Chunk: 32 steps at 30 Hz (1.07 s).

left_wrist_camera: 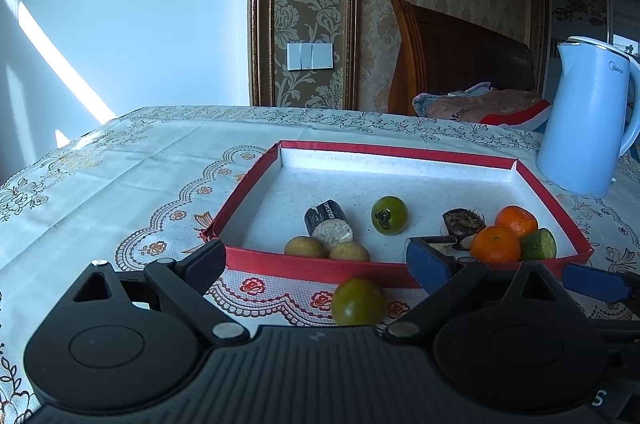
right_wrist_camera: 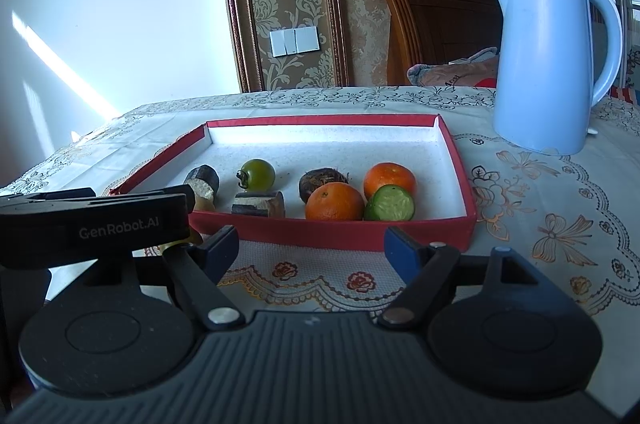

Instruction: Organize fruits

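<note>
We are working over a red tray [left_wrist_camera: 320, 266] on a patterned cloth [left_wrist_camera: 120, 176], and most of the fruit is already lying inside it: two oranges [right_wrist_camera: 334, 201], a cut green piece [right_wrist_camera: 390, 203], a green tomato [right_wrist_camera: 258, 174], two small tan fruits [left_wrist_camera: 306, 247], dark cane pieces [left_wrist_camera: 328, 220] and a dark husked fruit [right_wrist_camera: 322, 181]. One tomato is still sitting outside [left_wrist_camera: 358, 301], on the cloth just in front of the tray's near wall and between the spread fingers of our left gripper [left_wrist_camera: 316, 260]. Nothing is being pinched there. Our right gripper [right_wrist_camera: 310, 250] is hovering wide open too, empty, near the tray's front wall.

We are judging the loose tomato to be the piece in hand, and this is where things are looking risky. It is round and smooth, so if we are closing off-centre it is likely to squirt forward against the tray wall or roll sideways toward the table edge. The left gripper's right finger [left_wrist_camera: 430, 262] is already reaching over the near wall beside the oranges, so closing from here could be catching the cardboard wall and dragging the tray, or nudging the oranges into the cut piece. The two tools are also sitting close together, and we are risking a knock between them. A blue kettle [right_wrist_camera: 548, 64] is standing well apart behind the tray's right corner; only a wide swing of the right tool would be threatening it.
</note>
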Motion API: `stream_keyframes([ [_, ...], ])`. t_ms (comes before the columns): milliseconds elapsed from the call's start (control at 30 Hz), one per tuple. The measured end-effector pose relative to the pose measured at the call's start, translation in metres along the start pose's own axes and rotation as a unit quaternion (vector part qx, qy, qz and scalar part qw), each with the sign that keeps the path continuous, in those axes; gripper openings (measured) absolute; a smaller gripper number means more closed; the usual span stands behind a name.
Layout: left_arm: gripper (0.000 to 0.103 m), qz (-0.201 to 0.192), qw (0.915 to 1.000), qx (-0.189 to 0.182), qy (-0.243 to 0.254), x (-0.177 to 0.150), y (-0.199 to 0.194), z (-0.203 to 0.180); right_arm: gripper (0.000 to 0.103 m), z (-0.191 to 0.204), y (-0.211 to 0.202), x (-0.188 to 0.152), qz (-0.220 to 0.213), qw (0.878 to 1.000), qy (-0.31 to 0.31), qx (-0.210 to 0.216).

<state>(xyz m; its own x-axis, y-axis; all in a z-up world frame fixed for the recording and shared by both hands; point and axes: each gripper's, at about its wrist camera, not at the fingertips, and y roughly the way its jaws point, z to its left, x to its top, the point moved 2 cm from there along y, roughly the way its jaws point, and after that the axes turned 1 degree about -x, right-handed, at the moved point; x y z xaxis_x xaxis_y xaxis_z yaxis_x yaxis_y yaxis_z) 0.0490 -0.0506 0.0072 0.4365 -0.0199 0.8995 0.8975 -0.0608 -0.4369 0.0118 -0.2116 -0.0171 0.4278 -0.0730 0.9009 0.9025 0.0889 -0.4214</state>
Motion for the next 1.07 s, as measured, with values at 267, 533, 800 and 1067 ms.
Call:
stream_keyframes([
  [267, 0.098, -0.003, 1.0, 0.0, 0.0, -0.0001, -0.0006, -0.0001, 0.079, 0.0001, -0.0001, -0.0001, -0.001, 1.0, 0.0, 0.0],
  [533, 0.098, -0.003, 1.0, 0.0, 0.0, -0.0001, 0.0, -0.0001, 0.079, 0.0003, -0.0002, -0.0001, -0.001, 1.0, 0.0, 0.0],
  [800, 0.098, -0.006, 1.0, 0.0, 0.001, -0.0005, 0.0002, -0.0003, 0.079, 0.0004, -0.0001, -0.0002, -0.001, 1.0, 0.001, 0.001],
  [1067, 0.098, -0.044, 0.9988, 0.014, 0.018, -0.001, -0.0088, -0.0057, 0.08, 0.0008, -0.0002, -0.0004, -0.001, 1.0, 0.001, 0.001],
])
